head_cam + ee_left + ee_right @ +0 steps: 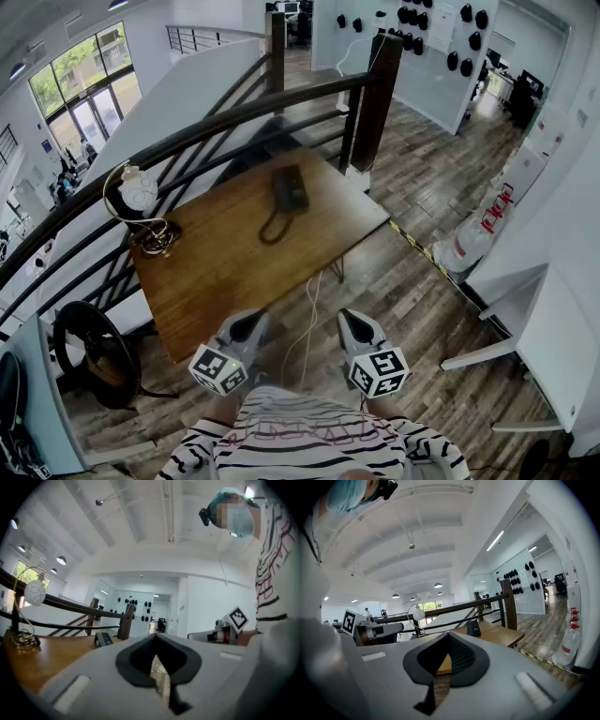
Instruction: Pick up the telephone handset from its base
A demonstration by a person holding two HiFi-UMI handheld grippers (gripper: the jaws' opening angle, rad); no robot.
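A black telephone (289, 190) lies on the far half of the wooden table (216, 272), its handset resting on the base and its dark cord (272, 228) looping toward me. It shows small in the left gripper view (104, 639) and in the right gripper view (474, 628). My left gripper (249, 322) hangs at the table's near edge, shut and holding nothing. My right gripper (352, 321) is just off the table's near right side, also shut and holding nothing. Both are well short of the phone.
A round white lamp with a wire loop (139, 194) stands on the table's left corner. A dark wooden railing (234, 112) runs behind the table. A white cable (309, 309) hangs off the near edge. White furniture (534, 328) stands at the right.
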